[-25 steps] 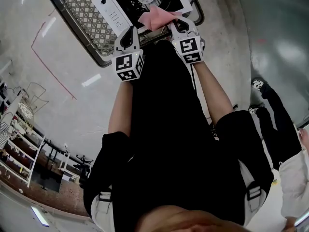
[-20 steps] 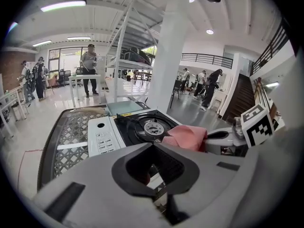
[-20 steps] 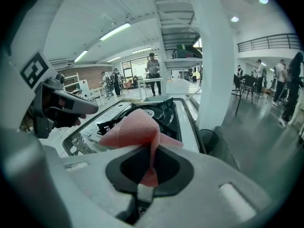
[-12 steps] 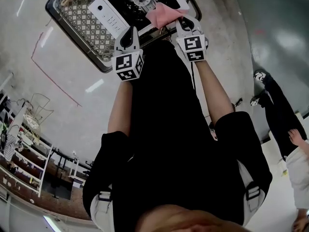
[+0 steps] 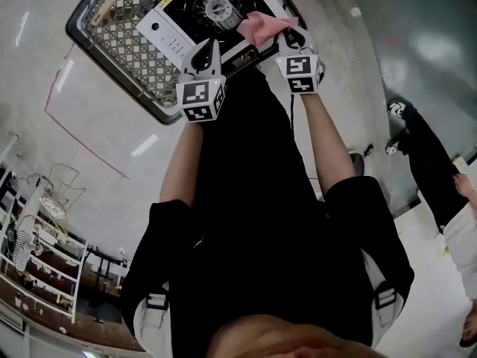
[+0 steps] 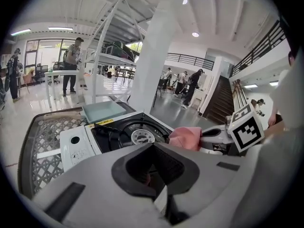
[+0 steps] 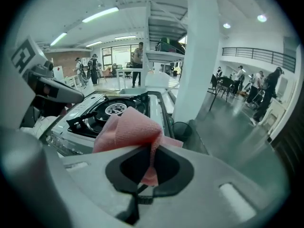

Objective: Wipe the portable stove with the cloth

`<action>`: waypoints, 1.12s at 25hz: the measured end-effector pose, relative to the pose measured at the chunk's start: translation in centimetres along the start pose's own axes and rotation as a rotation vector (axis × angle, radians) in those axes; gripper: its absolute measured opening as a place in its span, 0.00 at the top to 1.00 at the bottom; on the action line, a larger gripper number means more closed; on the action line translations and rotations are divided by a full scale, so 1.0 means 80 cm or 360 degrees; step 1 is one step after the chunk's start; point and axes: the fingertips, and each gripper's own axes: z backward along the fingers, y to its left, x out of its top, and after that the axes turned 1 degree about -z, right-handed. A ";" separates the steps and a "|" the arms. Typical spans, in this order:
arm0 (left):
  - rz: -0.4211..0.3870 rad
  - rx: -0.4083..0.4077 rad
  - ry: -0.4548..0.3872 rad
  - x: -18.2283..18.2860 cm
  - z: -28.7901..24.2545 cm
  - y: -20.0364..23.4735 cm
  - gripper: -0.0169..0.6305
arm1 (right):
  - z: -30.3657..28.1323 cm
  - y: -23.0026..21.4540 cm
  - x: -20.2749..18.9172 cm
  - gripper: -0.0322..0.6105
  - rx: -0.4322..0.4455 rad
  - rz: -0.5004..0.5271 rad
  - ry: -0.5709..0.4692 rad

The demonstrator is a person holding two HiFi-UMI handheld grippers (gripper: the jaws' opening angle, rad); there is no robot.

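The portable stove [image 5: 170, 27] sits burner-up in a mesh crate [image 5: 123, 47]. The pink cloth [image 5: 259, 27] is bunched at the stove's right edge, pinched tight in the right gripper [image 5: 287, 32]; whether it touches the surface, I can't tell. The left gripper [image 5: 210, 48] hangs at the front edge, jaws together on nothing. Wiping seems barely begun. Next, the cloth wants pressing flat and dragging across the top, avoiding the burner grate.

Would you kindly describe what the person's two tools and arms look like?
The left tool and right tool are light grey moulded shells with dark jaw linings. Each carries a white cube printed with black square markers. The person wears black short sleeves; no cables show.
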 end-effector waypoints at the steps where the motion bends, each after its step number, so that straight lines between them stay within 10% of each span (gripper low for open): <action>1: 0.0000 -0.0010 0.0002 0.001 -0.001 0.003 0.98 | -0.001 -0.004 0.001 0.94 -0.0025 -0.0008 0.0016; 13: 0.0063 -0.0017 -0.0050 0.026 -0.007 0.028 0.98 | -0.022 -0.025 0.018 0.94 -0.0035 0.0159 0.0173; 28: 0.0209 0.0279 -0.0040 0.028 -0.038 0.026 0.98 | -0.055 -0.032 0.049 0.94 0.0342 0.0352 0.0140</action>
